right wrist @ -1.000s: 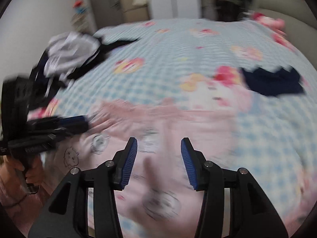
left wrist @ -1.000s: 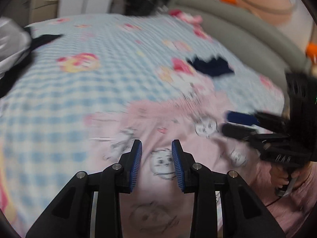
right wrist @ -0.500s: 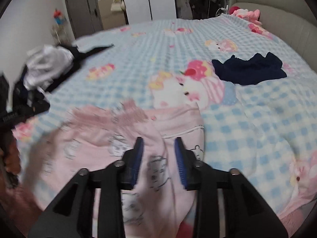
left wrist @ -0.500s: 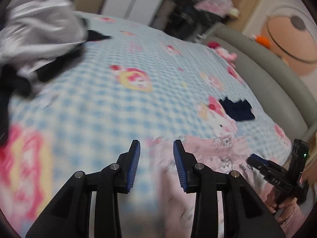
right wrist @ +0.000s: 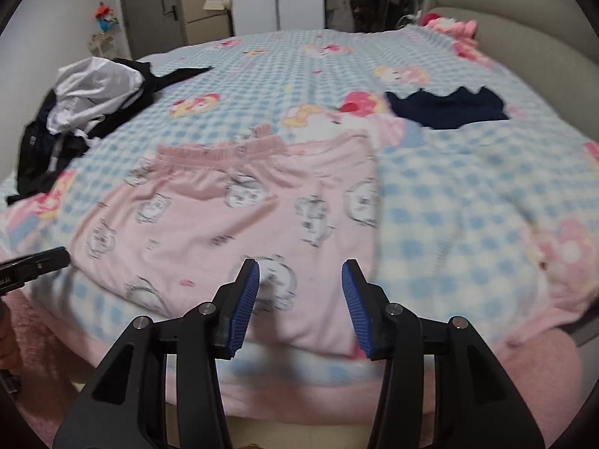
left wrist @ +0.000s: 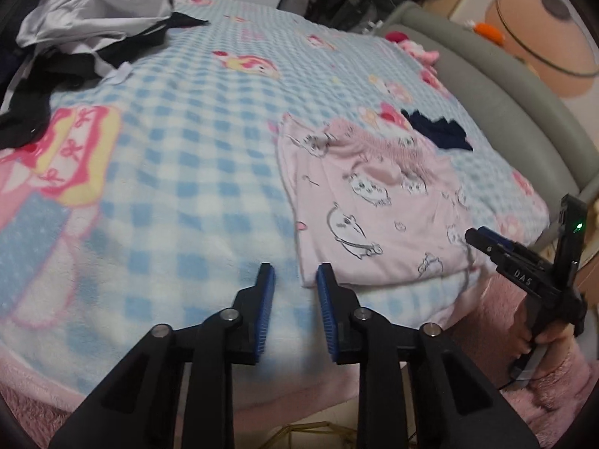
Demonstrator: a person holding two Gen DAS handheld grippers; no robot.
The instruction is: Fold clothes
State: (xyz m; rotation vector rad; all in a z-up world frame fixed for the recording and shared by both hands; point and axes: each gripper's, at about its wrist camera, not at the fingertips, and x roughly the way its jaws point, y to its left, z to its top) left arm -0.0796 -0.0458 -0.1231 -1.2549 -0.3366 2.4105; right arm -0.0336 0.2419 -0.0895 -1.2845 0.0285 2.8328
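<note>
Both claws are hanging empty over the near edge of the bed point(right wrist: 468, 194), which is taking up nearly the whole scene under its blue checked blanket. Taking the pink pyjama trousers point(right wrist: 232, 224) as the landmark: they are lying flat near that edge, waistband away from the person, already doubled so that they make one broad panel. A navy garment point(right wrist: 445, 112) is sitting beyond them toward the grey headboard, well apart, and a heap of black and white clothes point(right wrist: 86, 112) is piled beyond them on the other side.

The right claw point(right wrist: 299, 295) is hovering over the trousers' near hem, its jaws opening to a middling gap with nothing between the pads, only pink cloth lying below. The left claw point(left wrist: 294, 299) is hovering just beside the trousers' near left corner, its jaws closing to a narrow gap, also on nothing; the corner is lying just past its right pad.

By my reading, the step in hand is the regrasp between folds: the first fold looks done and the next is not yet begun. The next move is likely calling for each claw to drop to the hem, pinch both layers at a corner, and carry that edge up toward the waistband, keeping the two sides level so the panel stays square.
</note>
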